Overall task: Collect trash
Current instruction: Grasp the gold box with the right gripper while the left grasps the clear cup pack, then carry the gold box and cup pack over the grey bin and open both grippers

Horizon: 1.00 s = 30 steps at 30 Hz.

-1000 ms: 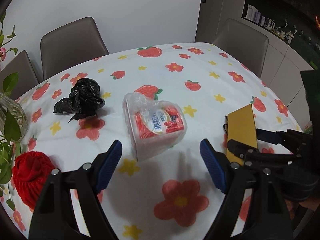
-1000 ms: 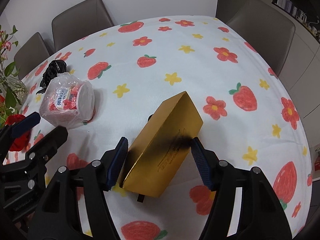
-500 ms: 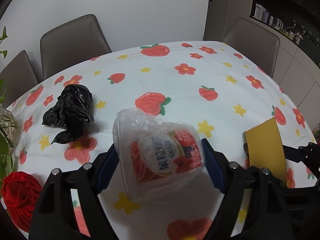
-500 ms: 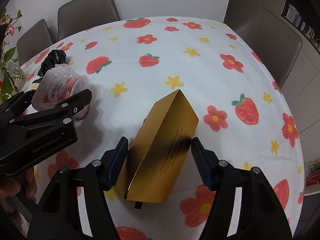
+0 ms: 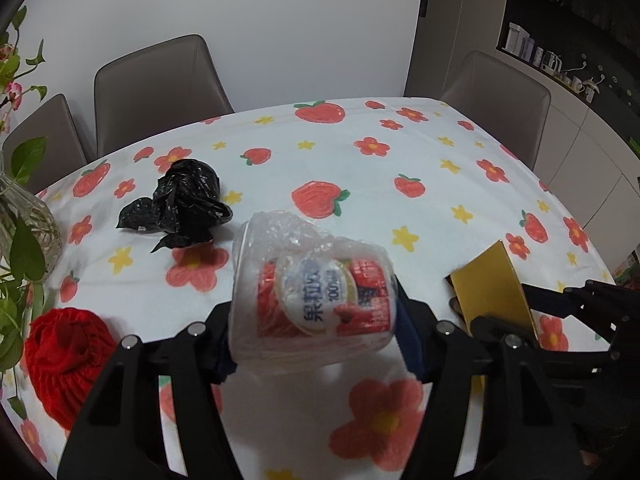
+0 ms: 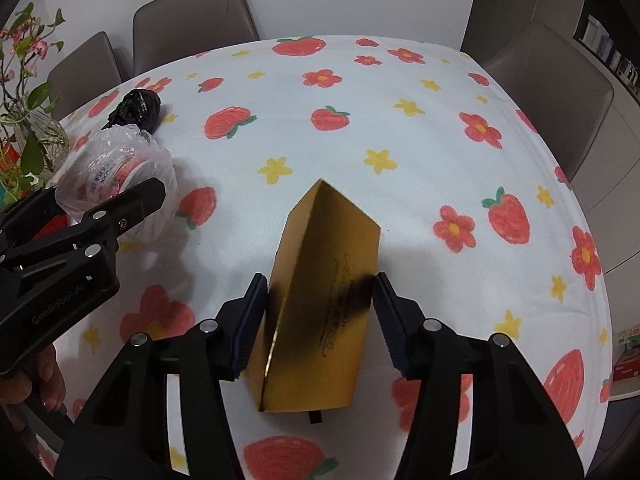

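At the centre of the left wrist view, the left claw (image 5: 316,340) is closing on a plastic-wrapped red cup (image 5: 316,296), its blue pads against both sides. In the right wrist view the right claw (image 6: 318,320) is closing around a gold box (image 6: 324,300) at lower centre; the pads look pressed to its sides, though glare and a dark smudge blur the contact. A crumpled black bag (image 5: 180,204) lies at left centre of the left view on the flowered worktop (image 5: 400,160), above a red knitted thing (image 5: 64,356) and beside a glass vase (image 5: 28,220).
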{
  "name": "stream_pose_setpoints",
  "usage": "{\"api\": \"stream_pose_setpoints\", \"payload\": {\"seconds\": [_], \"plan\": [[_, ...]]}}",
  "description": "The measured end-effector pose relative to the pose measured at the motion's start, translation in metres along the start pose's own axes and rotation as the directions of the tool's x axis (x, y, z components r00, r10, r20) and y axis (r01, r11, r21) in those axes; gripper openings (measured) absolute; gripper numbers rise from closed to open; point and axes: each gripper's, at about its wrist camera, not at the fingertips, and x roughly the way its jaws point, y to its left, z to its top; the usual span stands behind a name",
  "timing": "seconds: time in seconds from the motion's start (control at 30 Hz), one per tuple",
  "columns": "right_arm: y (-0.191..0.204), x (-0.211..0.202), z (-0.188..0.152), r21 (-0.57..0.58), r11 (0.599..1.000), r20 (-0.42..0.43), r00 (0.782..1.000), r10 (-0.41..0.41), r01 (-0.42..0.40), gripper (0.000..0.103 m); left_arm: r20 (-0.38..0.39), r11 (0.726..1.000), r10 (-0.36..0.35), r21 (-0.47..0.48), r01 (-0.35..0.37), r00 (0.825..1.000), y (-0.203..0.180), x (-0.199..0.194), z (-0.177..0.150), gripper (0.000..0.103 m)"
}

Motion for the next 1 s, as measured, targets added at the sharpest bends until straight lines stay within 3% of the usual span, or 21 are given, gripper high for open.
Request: {"api": "stream_pose_setpoints", "payload": {"seconds": [0.33, 0.6, 1.0], "plan": [[0.028, -0.040, -0.027, -0.019, 1.000, 0.039, 0.999, 0.003, -0.002, 0.049, 0.022, 1.000, -0.003, 0.031, 0.003, 1.000, 0.007, -0.057, -0.030, 0.063], [0.040, -0.089, -0.060, 0.010, 0.999, 0.086, 0.996, -0.034, 0.033, 0.049, 0.046, 0.993, -0.065, 0.097, 0.061, 0.997, -0.003, -0.105, -0.051, 0.063], [0.013, -0.165, -0.147, 0.201, 0.972, 0.124, 0.981, -0.152, 0.126, 0.049, 0.028, 0.938, -0.221, 0.278, 0.205, 0.975, -0.063, -0.156, -0.092, 0.063]]}}
